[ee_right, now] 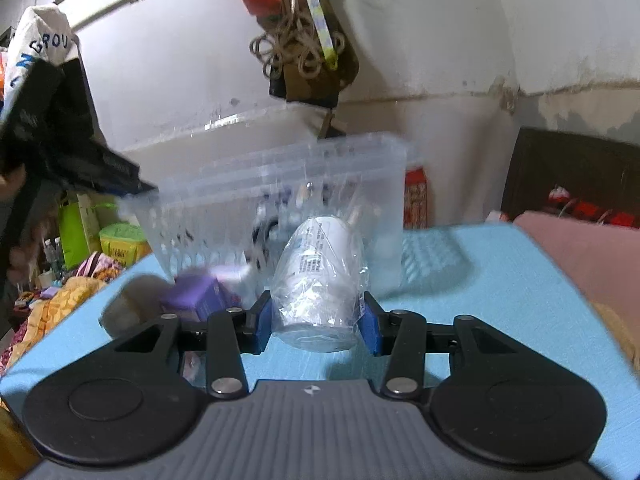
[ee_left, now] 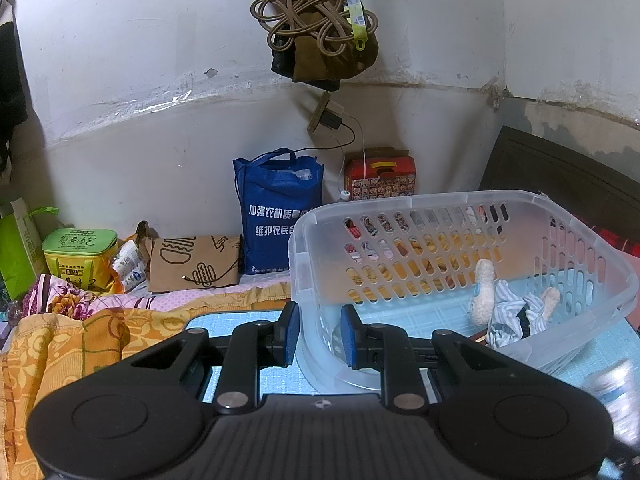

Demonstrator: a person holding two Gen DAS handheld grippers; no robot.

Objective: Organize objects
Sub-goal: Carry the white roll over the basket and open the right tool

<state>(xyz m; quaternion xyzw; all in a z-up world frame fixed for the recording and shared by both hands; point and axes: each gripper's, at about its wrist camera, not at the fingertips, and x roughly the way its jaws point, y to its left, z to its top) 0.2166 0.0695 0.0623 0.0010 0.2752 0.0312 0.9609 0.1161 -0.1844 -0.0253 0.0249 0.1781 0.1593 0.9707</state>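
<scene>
Right tool [ee_right: 316, 322] clamps plastic-wrapped white bottle [ee_right: 320, 276]; left tool [ee_left: 319, 334] grips clear basket [ee_left: 560, 216] rim

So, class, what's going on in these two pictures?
A person is tidying things into a clear plastic basket on a blue mat. The left tongs are clamped on the basket's near wall, tilting it. The right tongs grip a white bottle in clear wrap in front of it. A plush toy already lies inside.

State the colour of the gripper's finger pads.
Blue pads, clearest in the left wrist view.
</scene>
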